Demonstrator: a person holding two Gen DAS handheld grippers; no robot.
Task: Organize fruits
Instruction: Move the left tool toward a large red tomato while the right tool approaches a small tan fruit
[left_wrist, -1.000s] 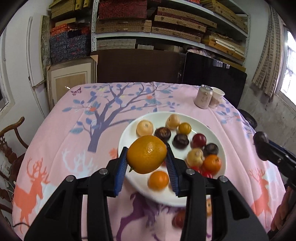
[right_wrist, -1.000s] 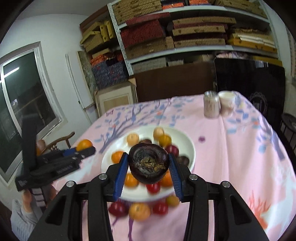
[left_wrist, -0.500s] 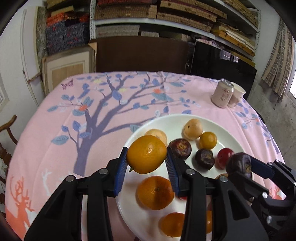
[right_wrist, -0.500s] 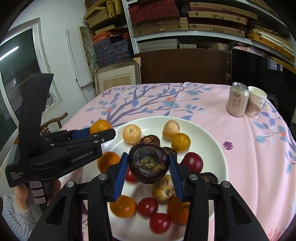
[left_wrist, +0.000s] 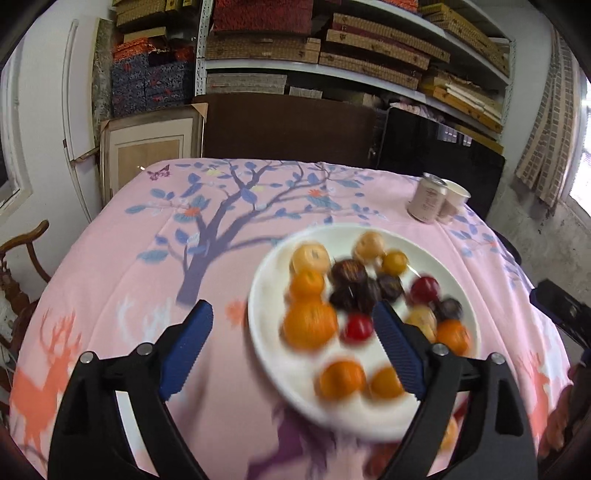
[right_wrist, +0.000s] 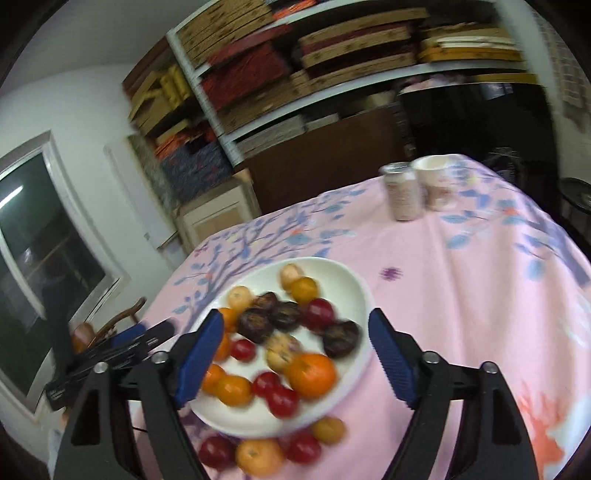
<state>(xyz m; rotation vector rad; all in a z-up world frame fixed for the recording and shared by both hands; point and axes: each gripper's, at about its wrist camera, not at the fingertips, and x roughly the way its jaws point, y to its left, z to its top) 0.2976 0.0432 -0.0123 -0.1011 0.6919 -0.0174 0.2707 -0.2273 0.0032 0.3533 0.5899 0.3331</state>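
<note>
A white plate on the pink tablecloth holds several fruits: oranges, dark purple fruits and red ones. It also shows in the right wrist view. My left gripper is open and empty above the plate's near left part, over a large orange. My right gripper is open and empty above the plate, over a dark purple fruit. Several loose fruits lie on the cloth in front of the plate. Both views are blurred by motion.
A drink can and a paper cup stand at the table's far right. A wooden chair is off the left edge. Shelves with boxes and a dark cabinet stand behind the table.
Both grippers have opened. The orange has left the left gripper and the dark purple fruit has left the right one; both now lie on the plate. Both grippers have pulled back.
</note>
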